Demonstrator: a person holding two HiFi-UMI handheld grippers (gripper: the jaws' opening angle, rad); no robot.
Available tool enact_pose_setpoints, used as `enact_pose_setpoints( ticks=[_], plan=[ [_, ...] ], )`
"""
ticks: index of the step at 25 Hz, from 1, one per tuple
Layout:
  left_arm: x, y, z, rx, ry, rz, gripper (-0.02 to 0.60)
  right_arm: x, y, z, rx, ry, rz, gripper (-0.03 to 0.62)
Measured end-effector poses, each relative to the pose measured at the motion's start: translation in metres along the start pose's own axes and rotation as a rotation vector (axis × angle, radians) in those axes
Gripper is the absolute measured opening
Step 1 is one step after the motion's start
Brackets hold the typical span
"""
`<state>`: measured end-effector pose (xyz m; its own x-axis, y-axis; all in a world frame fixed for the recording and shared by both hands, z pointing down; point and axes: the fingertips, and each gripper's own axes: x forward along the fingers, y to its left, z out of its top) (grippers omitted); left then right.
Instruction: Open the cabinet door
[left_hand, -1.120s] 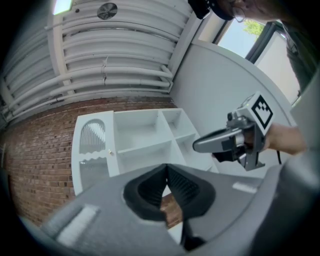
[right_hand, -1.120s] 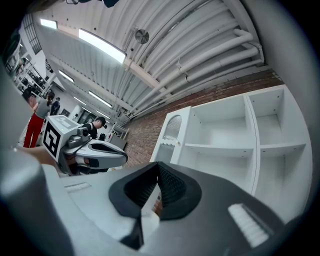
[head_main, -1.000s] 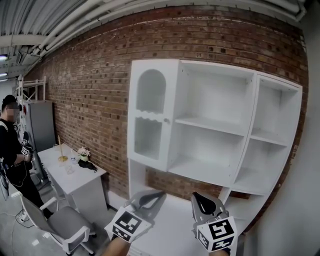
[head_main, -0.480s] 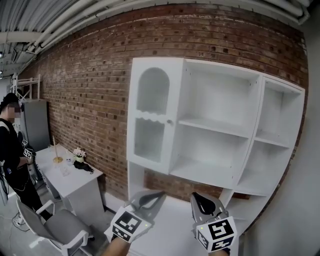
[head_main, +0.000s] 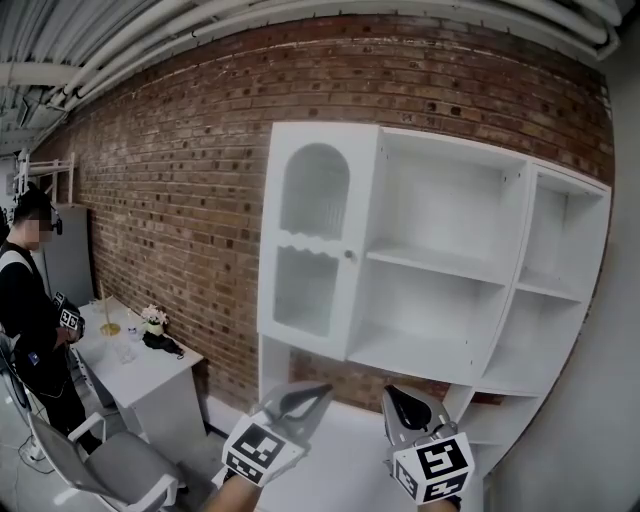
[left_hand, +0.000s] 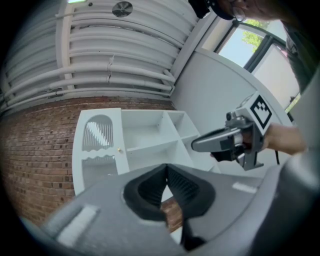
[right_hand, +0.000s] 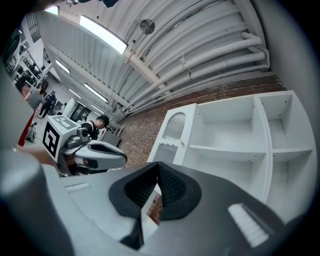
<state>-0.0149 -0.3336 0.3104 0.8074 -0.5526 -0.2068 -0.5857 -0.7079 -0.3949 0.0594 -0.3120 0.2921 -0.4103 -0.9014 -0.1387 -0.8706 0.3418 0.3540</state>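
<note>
The white wall cabinet (head_main: 450, 270) hangs on the brick wall. Its left compartment is covered by a closed door (head_main: 312, 250) with an arched window and a small knob (head_main: 349, 255); the other compartments are open, bare shelves. My left gripper (head_main: 322, 389) and right gripper (head_main: 391, 393) are side by side low in the head view, well short of the cabinet, both shut and holding nothing. In the left gripper view the door (left_hand: 98, 145) lies beyond my left gripper (left_hand: 166, 169). In the right gripper view the door (right_hand: 172, 132) lies beyond my right gripper (right_hand: 158, 166).
A white counter top (head_main: 340, 450) lies under the cabinet, below my grippers. To the left stand a white desk (head_main: 140, 362) with small items, a grey chair (head_main: 105, 468) and a person in black (head_main: 30, 330). Pipes run along the ceiling.
In the head view the cabinet has slid rightward and grown a little nearer. Both grippers keep their spot in the view and stay shut. The person on the left has shifted.
</note>
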Motion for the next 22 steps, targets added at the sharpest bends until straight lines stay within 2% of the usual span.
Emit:
enact_pose_setpoints(
  ticks=[6, 12, 22],
  plan=[
    [0.006, 0.01, -0.009, -0.009, -0.01, -0.011, 0.0, 0.013, 0.0, -0.005, -0.003, 0.008, -0.01, 0.003],
    [0.028, 0.021, -0.028, -0.026, 0.005, -0.005, 0.0, 0.031, -0.019, -0.022, 0.007, 0.014, -0.007, 0.003],
    [0.08, 0.04, -0.034, 0.015, 0.029, 0.062, 0.0, 0.068, -0.068, -0.031, 0.015, -0.029, 0.058, 0.003]
  ],
)
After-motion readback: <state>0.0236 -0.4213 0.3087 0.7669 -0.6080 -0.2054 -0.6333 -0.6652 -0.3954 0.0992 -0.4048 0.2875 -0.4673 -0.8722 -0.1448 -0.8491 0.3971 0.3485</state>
